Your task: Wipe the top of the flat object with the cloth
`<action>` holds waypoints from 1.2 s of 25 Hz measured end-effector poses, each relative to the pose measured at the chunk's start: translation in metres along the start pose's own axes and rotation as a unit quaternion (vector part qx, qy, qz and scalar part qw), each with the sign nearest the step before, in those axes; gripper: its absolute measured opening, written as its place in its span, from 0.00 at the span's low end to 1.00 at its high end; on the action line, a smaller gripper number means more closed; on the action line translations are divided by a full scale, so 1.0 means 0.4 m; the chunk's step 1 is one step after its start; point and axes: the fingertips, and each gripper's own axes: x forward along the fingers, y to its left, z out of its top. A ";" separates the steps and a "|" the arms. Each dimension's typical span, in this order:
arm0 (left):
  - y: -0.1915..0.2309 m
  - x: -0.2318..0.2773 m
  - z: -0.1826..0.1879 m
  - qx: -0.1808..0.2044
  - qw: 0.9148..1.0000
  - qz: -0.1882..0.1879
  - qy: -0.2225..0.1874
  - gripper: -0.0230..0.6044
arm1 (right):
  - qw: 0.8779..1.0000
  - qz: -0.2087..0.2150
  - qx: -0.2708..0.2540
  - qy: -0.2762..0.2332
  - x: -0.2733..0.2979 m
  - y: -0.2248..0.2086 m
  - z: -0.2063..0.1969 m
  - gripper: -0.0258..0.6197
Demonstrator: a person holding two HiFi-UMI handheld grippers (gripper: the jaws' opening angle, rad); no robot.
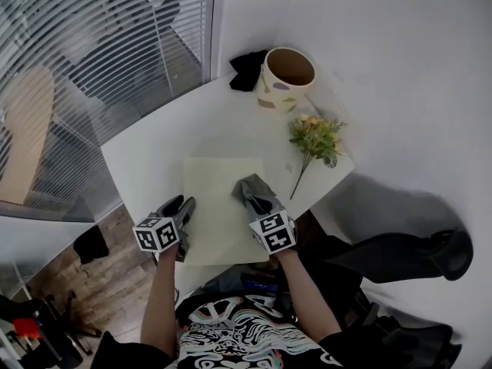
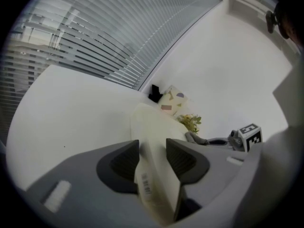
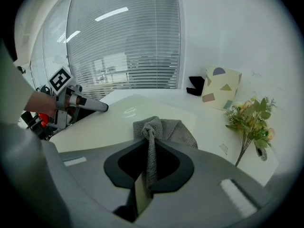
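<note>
The left gripper [image 2: 152, 150] is clenched on the near left edge of the flat object [image 1: 217, 206], a pale cream sheet lying on the white worktop [image 1: 157, 148] close to the person. In the left gripper view the sheet's edge stands between the two jaws, a small label showing on it. Whether that edge is raised a little off the worktop is hard to tell from here.

Further right, the grey cloth [image 1: 254, 191] sits bunched on the sheet's right part. The right gripper [image 3: 149, 158] is grasping it, with a twisted fold pinched between its jaws and the rest of the cloth spread on the sheet ahead of them.

Right of the sheet lies a sprig of artificial flowers [image 1: 315, 138]. Beyond it a patterned cup [image 1: 286, 77] stands by the wall, with a small black thing [image 1: 247, 69] beside it.

The step in hand looks like the wiping itself: one gripper steadies the sheet while the other has the cloth down on it. The next move calls for drawing the cloth across the top under light, even pressure, while the left grip keeps the sheet from sliding. The strokes should stop short of the flowers.
</note>
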 end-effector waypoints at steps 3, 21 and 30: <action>0.002 -0.001 0.000 0.000 1.000 0.001 0.000 0.34 | 1.000 -0.001 0.001 0.002 -0.007 0.008 -0.005 0.06; -0.004 -0.003 0.000 0.002 1.000 -0.006 -0.001 0.34 | 1.000 -0.011 -0.001 0.009 -0.039 0.043 -0.035 0.06; -0.002 0.002 0.000 0.002 1.000 -0.013 -0.001 0.35 | 1.000 -0.023 -0.004 0.014 -0.050 0.063 -0.049 0.06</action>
